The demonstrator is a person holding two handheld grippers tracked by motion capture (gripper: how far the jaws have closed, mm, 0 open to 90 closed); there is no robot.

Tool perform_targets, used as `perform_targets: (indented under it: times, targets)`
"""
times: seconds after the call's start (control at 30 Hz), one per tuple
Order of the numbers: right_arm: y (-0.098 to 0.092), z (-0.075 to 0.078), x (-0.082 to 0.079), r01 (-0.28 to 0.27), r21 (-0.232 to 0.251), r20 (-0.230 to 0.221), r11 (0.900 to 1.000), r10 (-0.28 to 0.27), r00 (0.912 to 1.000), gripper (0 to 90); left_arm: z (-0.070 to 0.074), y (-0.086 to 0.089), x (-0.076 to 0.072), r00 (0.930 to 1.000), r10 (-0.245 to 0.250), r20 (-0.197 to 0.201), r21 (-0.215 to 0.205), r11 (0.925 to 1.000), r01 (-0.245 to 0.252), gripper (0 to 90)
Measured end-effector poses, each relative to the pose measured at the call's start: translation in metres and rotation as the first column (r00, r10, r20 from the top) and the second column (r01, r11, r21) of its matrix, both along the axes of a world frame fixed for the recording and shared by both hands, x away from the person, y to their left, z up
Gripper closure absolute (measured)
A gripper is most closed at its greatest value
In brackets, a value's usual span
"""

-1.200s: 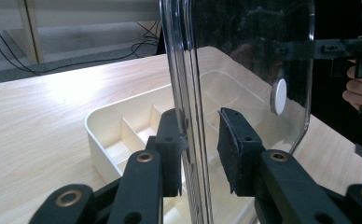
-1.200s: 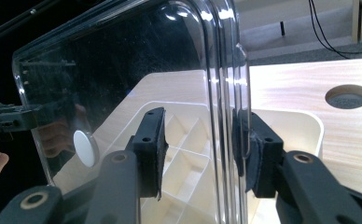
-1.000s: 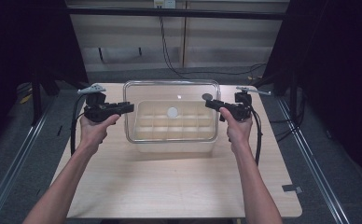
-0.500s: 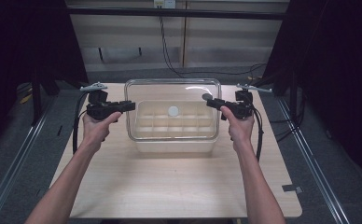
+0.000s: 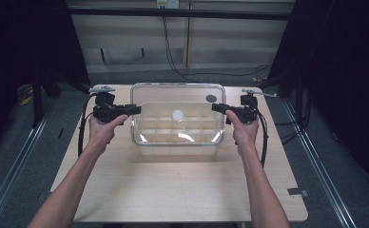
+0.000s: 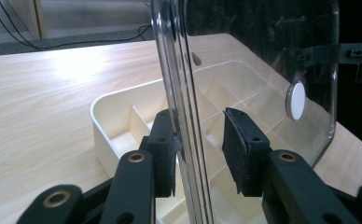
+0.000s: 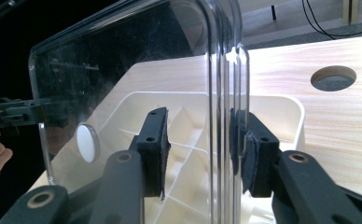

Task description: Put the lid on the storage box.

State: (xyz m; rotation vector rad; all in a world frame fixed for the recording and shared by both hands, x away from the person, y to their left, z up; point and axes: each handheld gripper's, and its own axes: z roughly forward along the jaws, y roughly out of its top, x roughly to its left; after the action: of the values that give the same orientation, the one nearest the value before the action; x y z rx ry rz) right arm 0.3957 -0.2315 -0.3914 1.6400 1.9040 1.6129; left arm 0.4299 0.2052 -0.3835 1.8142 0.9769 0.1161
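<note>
No readable text, label or number appears anywhere.

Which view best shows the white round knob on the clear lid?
The left gripper view: the white round knob is close, sharp and set against dark glass on the clear lid. The right gripper view shows it at an angle, slightly blurred. The high view shows it as a small dot mid-lid.

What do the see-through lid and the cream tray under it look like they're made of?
The lid looks like clear, glossy hard plastic, perhaps acrylic: the tray shows through it and it carries reflections and fine smudges. The tray looks like opaque cream moulded plastic with a smooth, slightly satin finish, judging by its rounded rim and thin one-piece dividers.
</note>
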Motion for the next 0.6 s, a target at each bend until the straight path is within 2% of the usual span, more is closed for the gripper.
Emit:
perform_targets:
  times: [0.3,0.43,0.6]
  targets:
    - [0.004,-0.013,0.013,0.024,-0.036,-0.018,0.999,-0.025,0.9995,52.5,-0.014,-0.002,0.010,0.9998,0.009,-0.015,0.005,1.0000,-0.008,61.4]
    - [0.006,-0.021,0.018,0.043,-0.043,-0.035,0.998,-0.044,0.9984,50.7,-0.020,-0.003,0.012,0.9995,0.017,-0.027,0.029,0.9995,-0.016,59.2]
    - [0.008,-0.026,0.022,0.052,-0.052,-0.046,0.997,-0.055,0.9975,49.2,-0.030,-0.003,0.012,0.9991,0.020,-0.038,0.021,0.9996,-0.019,56.9]
